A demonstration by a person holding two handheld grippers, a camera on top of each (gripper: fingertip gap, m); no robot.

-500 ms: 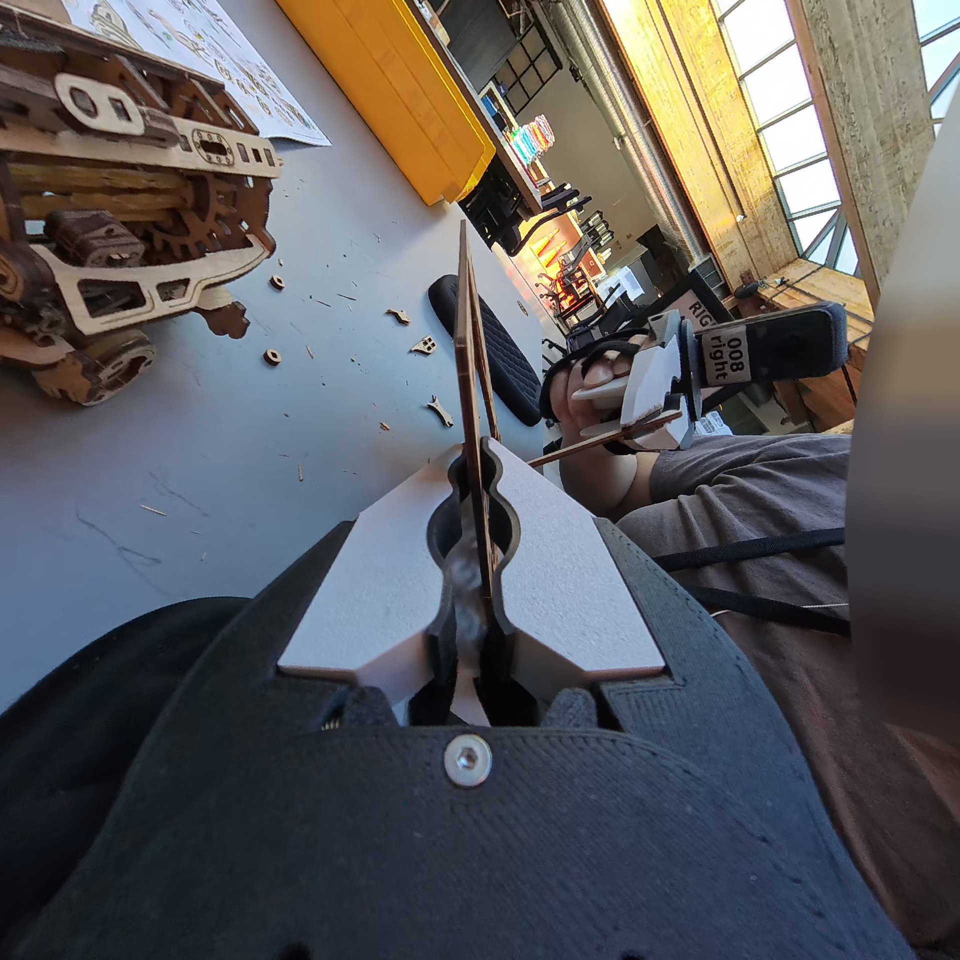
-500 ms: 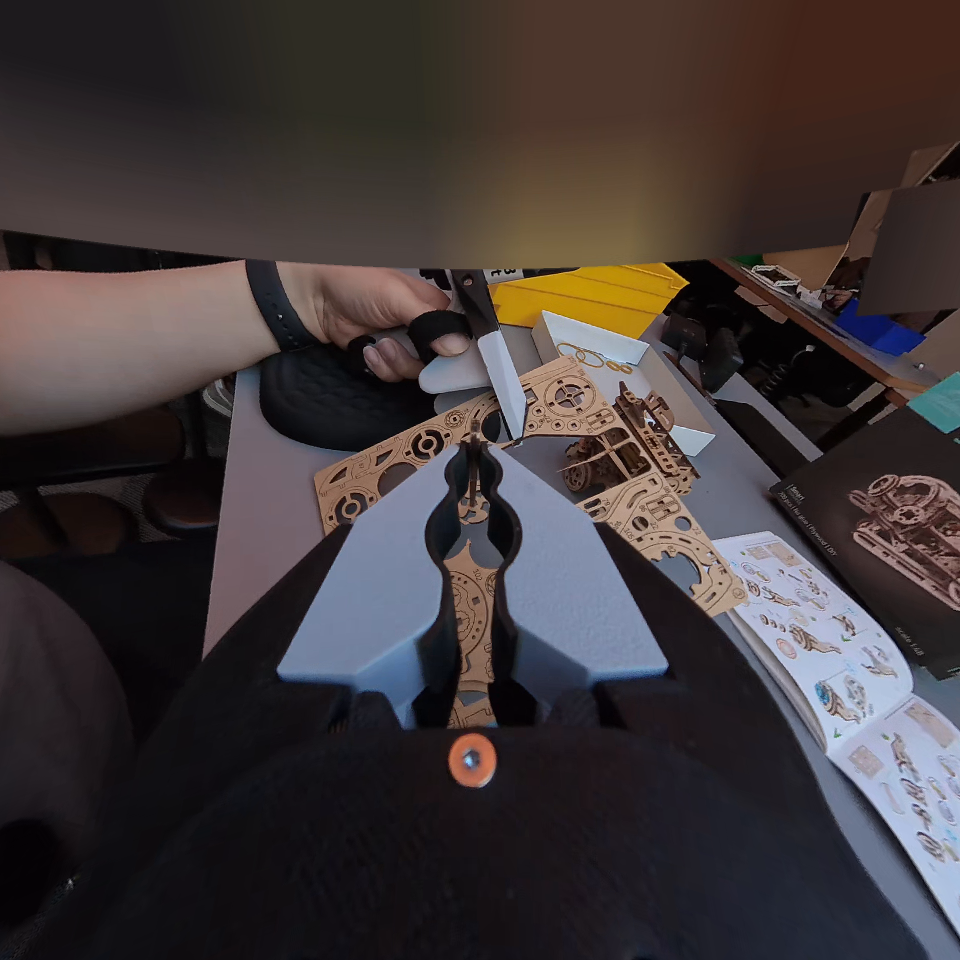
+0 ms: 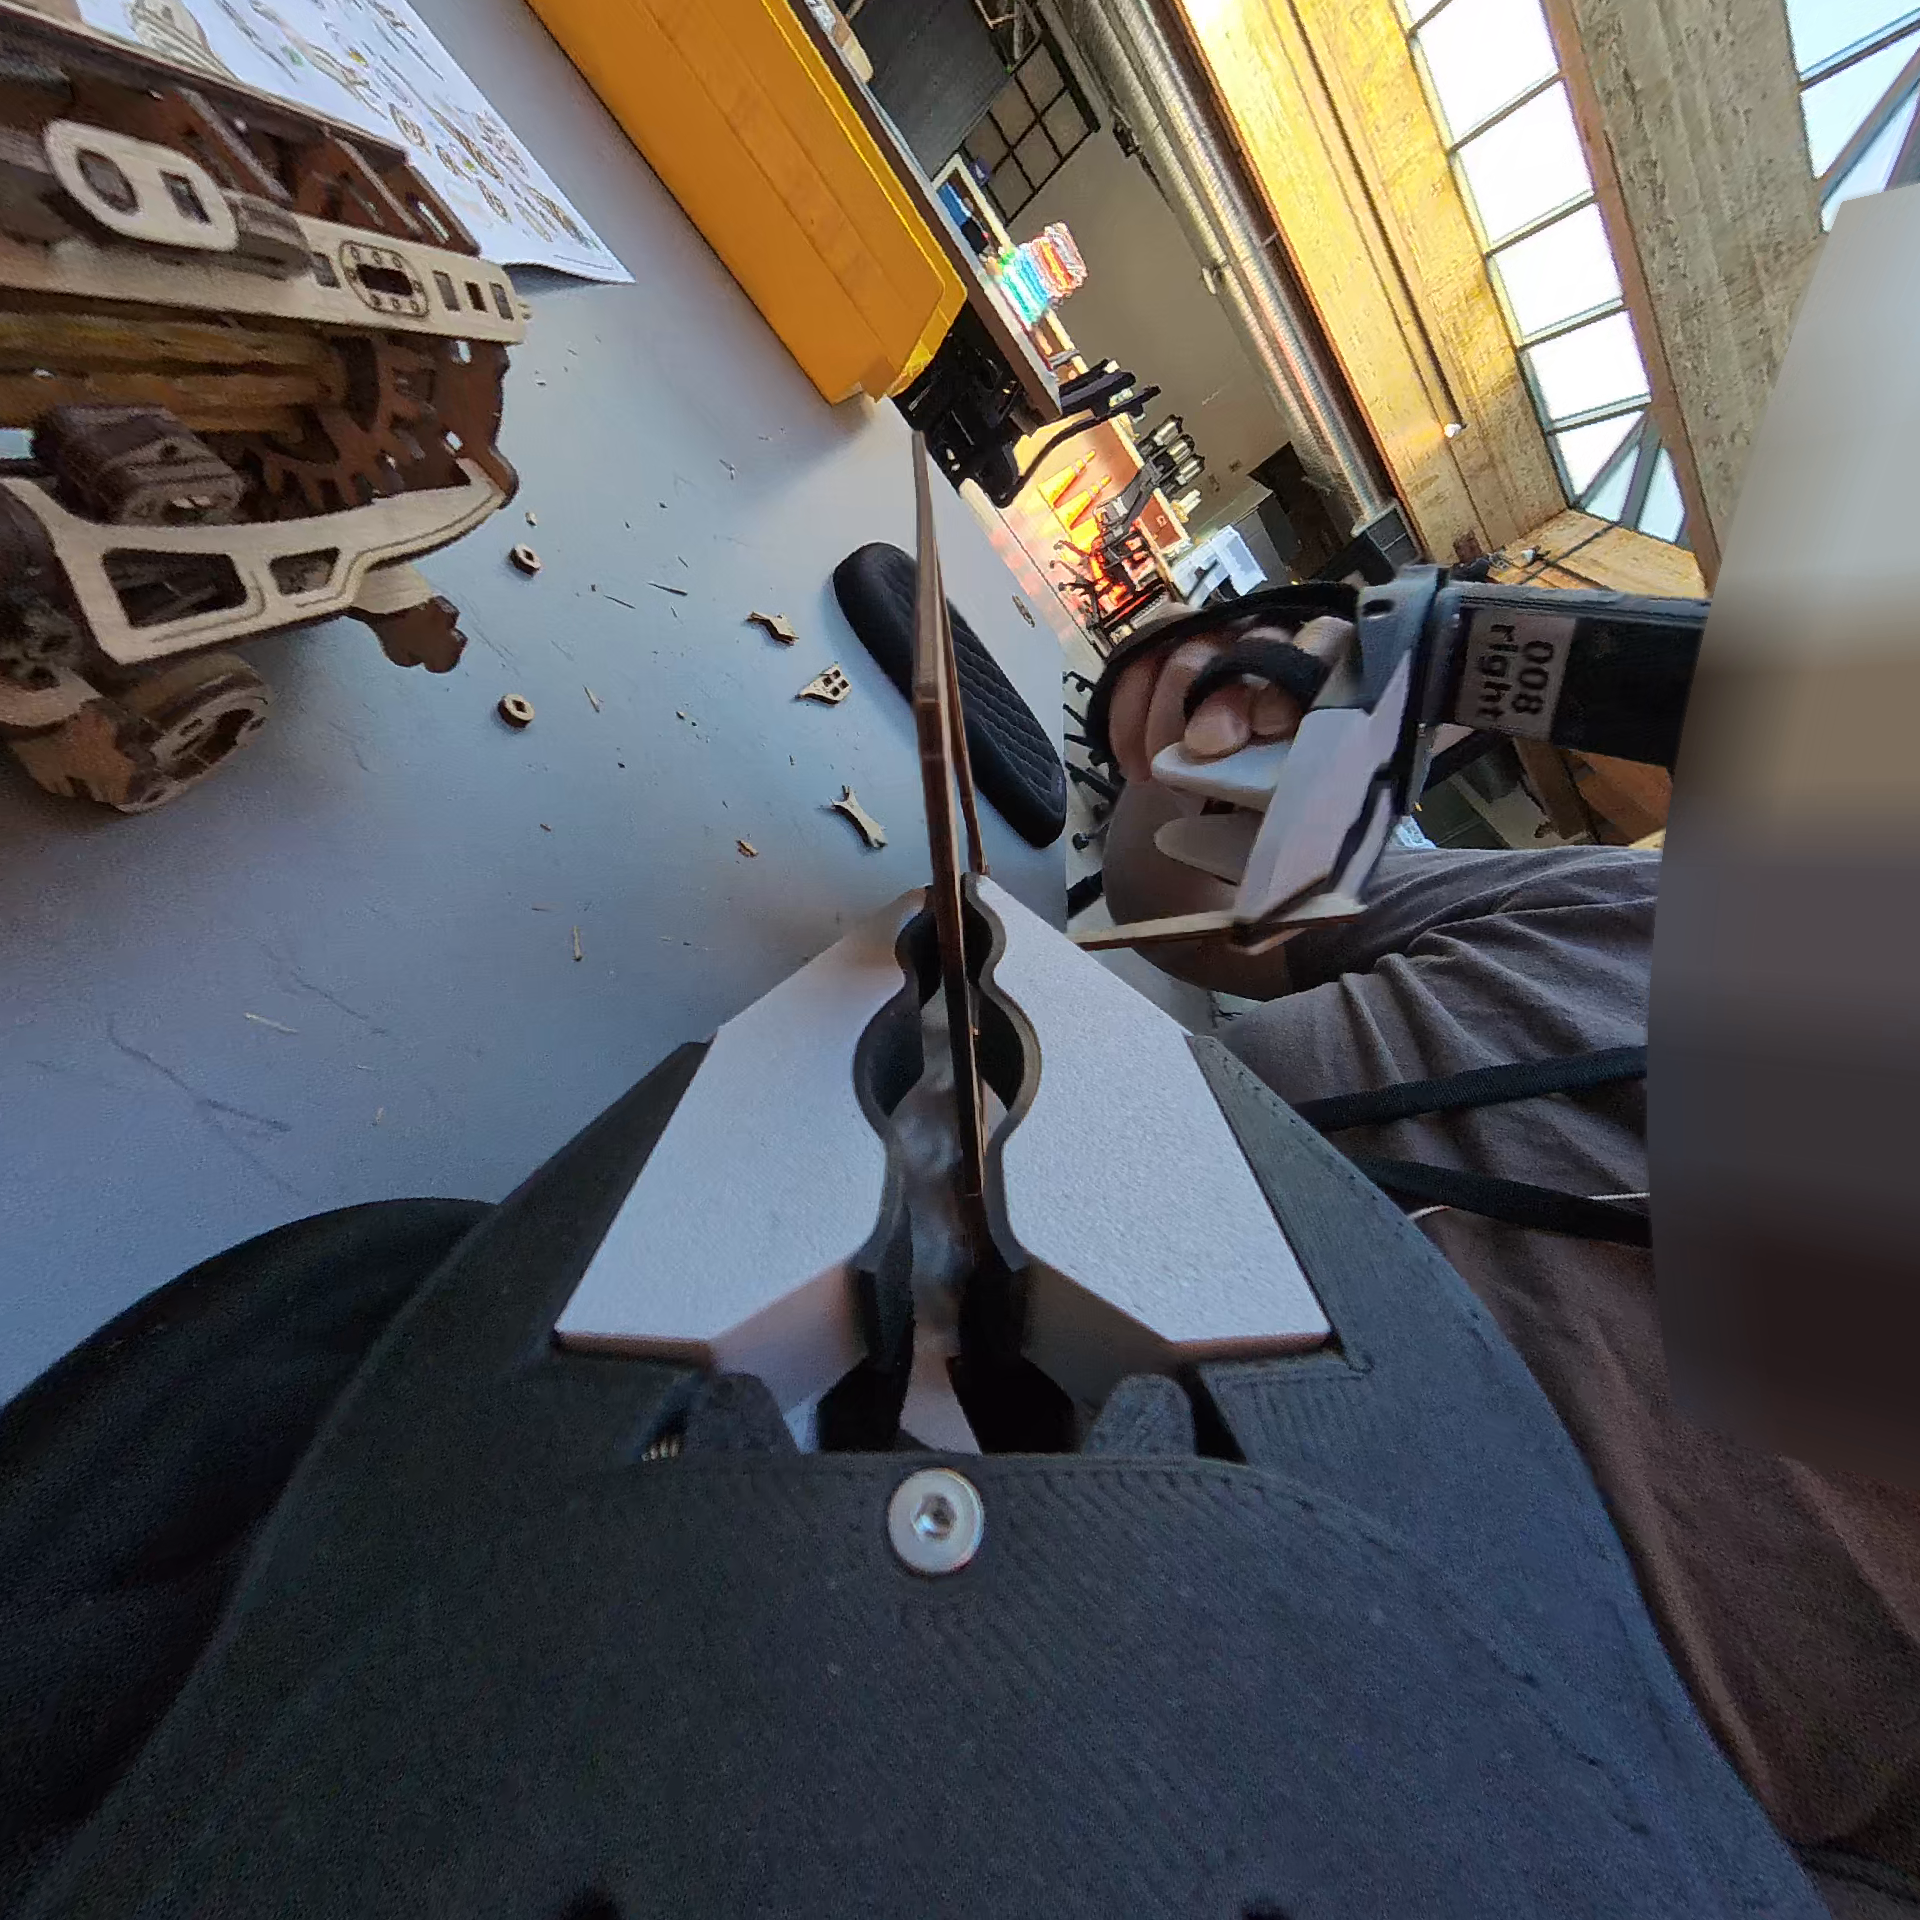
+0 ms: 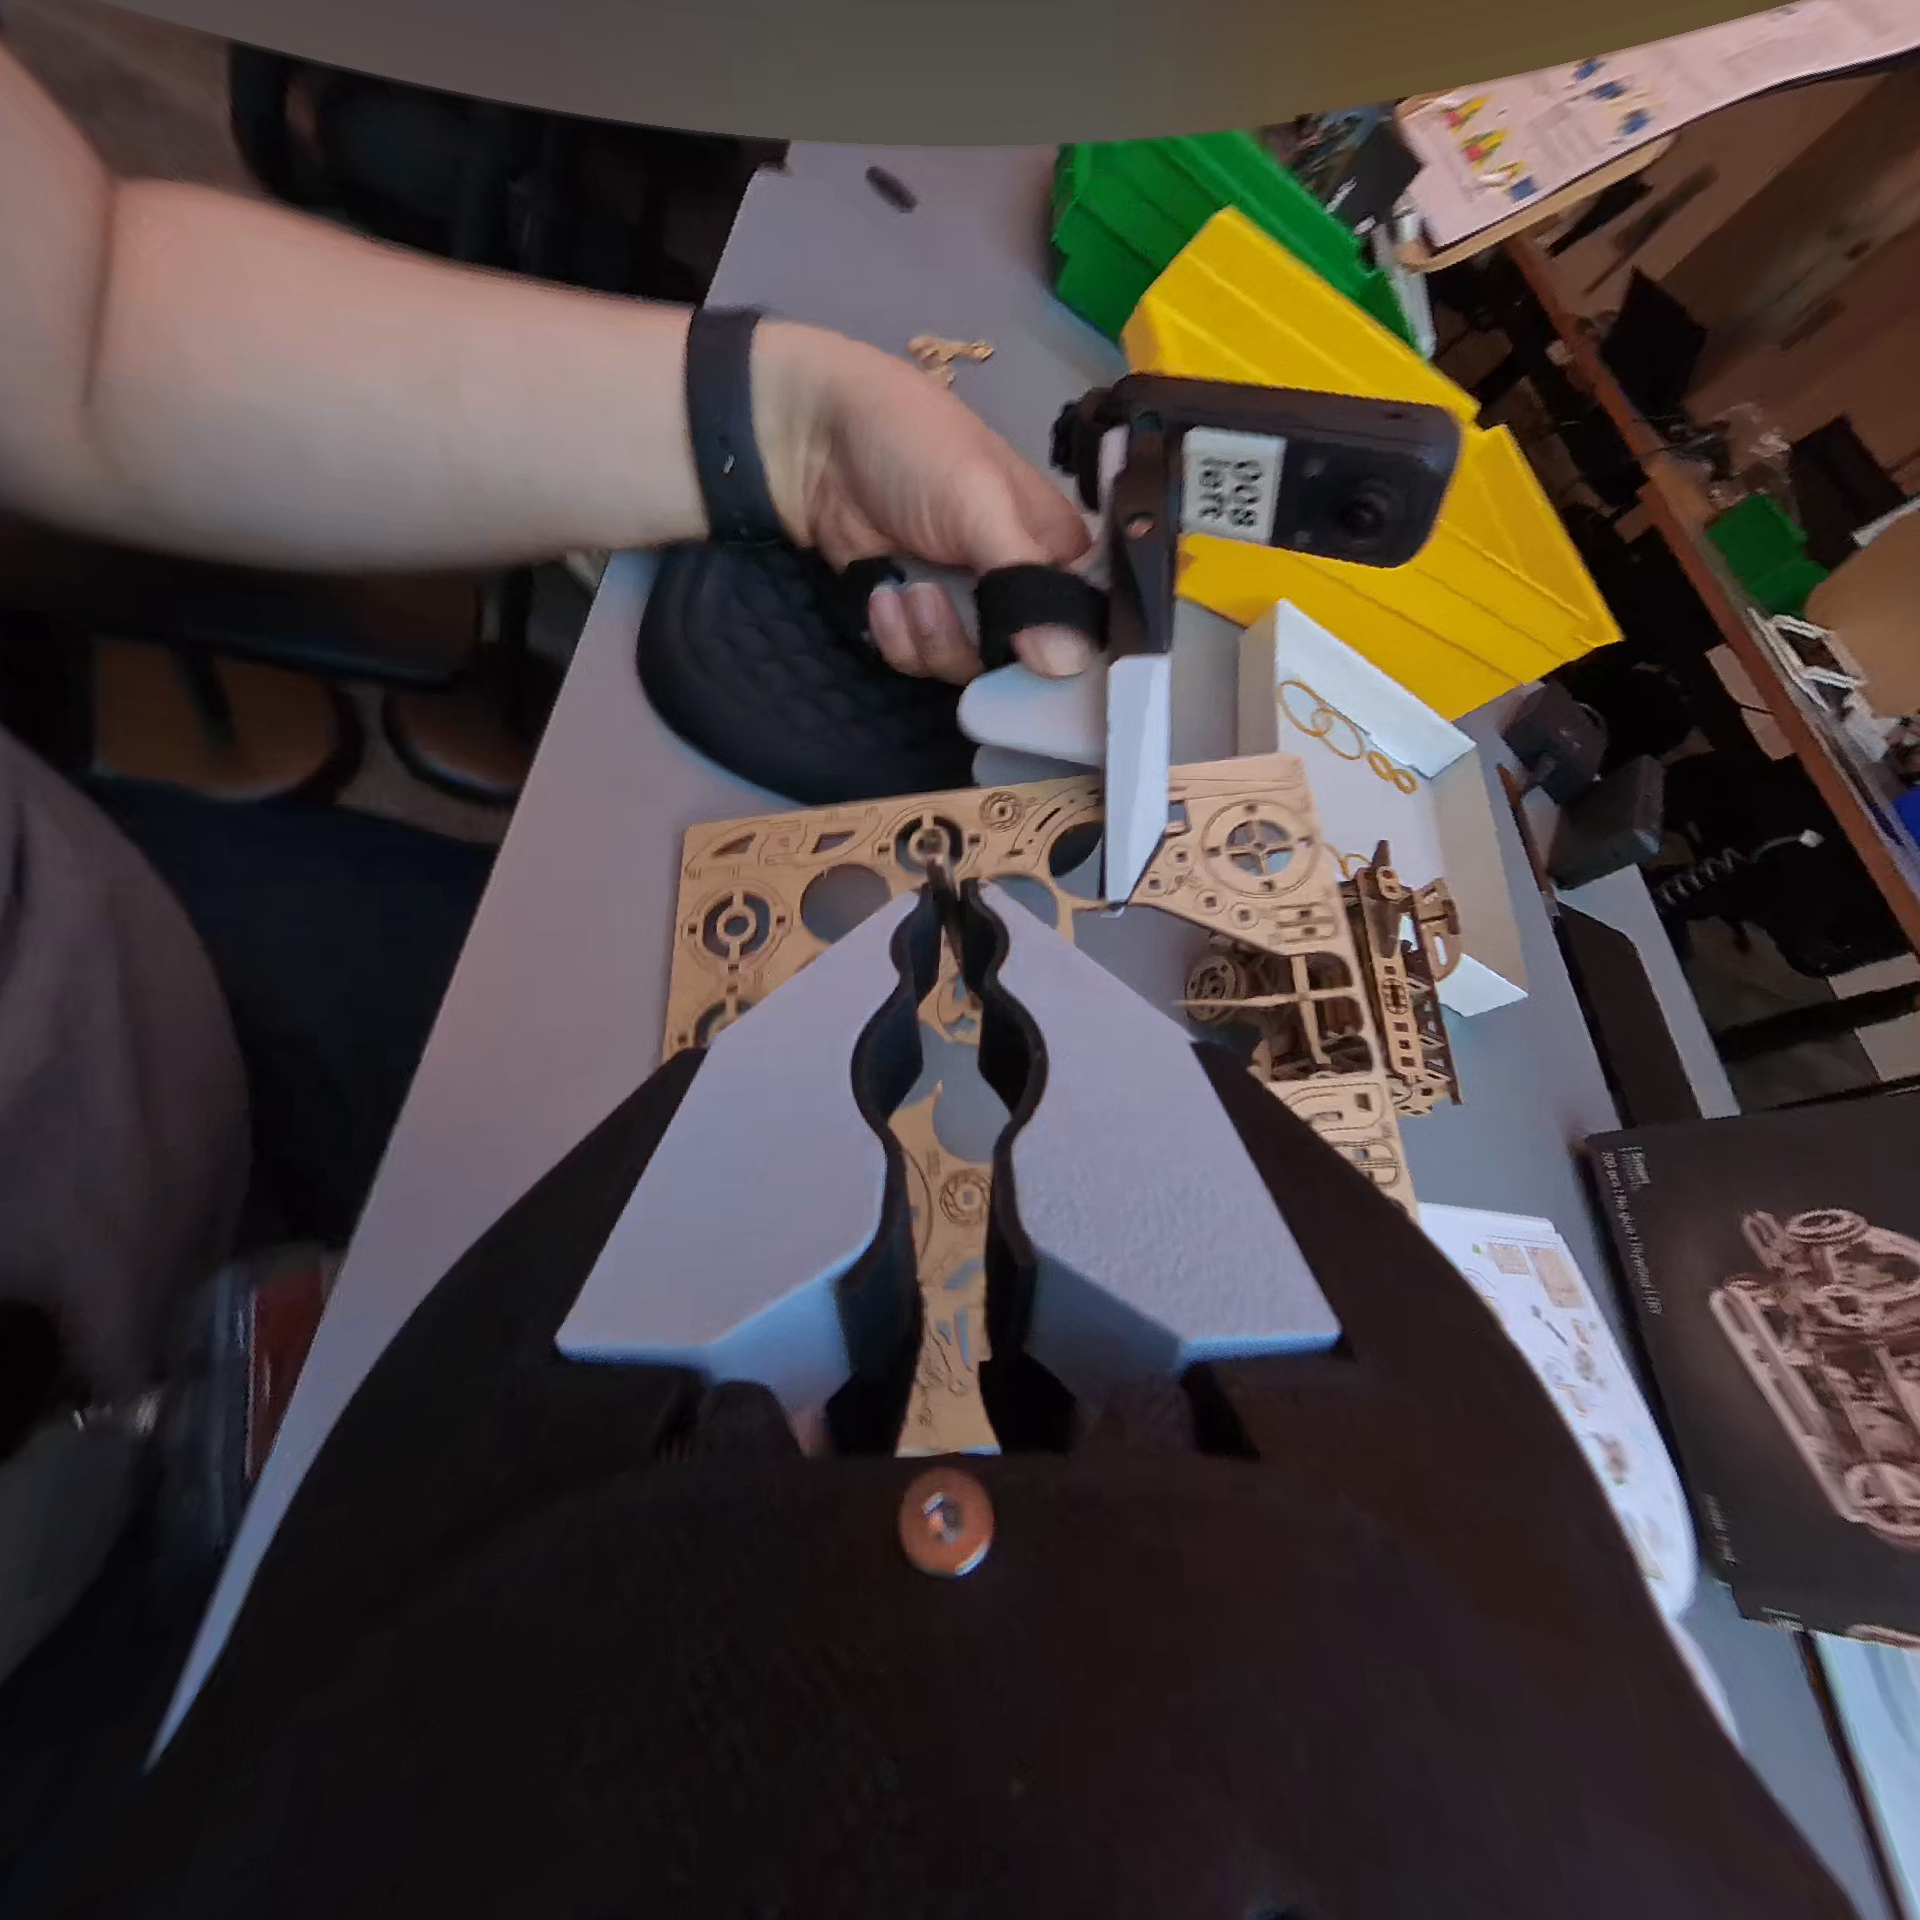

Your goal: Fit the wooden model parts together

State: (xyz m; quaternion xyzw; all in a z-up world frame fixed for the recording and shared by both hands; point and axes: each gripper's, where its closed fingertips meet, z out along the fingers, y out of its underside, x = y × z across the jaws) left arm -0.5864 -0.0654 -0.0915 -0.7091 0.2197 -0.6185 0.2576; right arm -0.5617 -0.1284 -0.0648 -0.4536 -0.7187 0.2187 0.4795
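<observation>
In the left wrist view, the left gripper (image 3: pixel 951 914) fills the bottom of the frame. Its two grey fingers (image 3: pixel 769 1164) are squeezed together on a thin wooden sheet (image 3: pixel 940 675). The sheet shows edge-on and pokes up past the tips toward the middle of the frame. Just right of it, at middle right, the right gripper (image 3: pixel 1294 920) comes in with a hand (image 3: pixel 1195 707) on it. Its tips pinch a flat wooden edge. Behind, the grey table (image 3: pixel 312 987) has small wooden bits (image 3: pixel 826 686) lying on it. A black pad (image 3: pixel 966 696) lies near the middle. At upper left sits the half-built wooden model (image 3: pixel 208 447), and past it a paper booklet (image 3: pixel 416 104). A yellow bin (image 3: pixel 769 177) stands at the top.

In the right wrist view, the right gripper (image 4: pixel 951 899) fills the bottom. Its fingers (image 4: pixel 1143 1174) are pressed nearly together, with a small dark piece (image 4: pixel 940 878) caught at the tips. Under and just beyond them lies the wooden sheet (image 4: pixel 790 883), full of cut-out shapes. The left gripper (image 4: pixel 1117 904) points down in the middle of the frame, and its tips pinch the sheet's edge. A hand (image 4: pixel 914 499) holds it from the upper left. To the right of the sheet stands the wooden model (image 4: pixel 1340 997), beside a white tray (image 4: pixel 1351 686). The booklet (image 4: pixel 1558 1371) and a dark box (image 4: pixel 1787 1351) lie at the lower right. Yellow bins (image 4: pixel 1351 436) and green bins (image 4: pixel 1174 208) sit at the top.
</observation>
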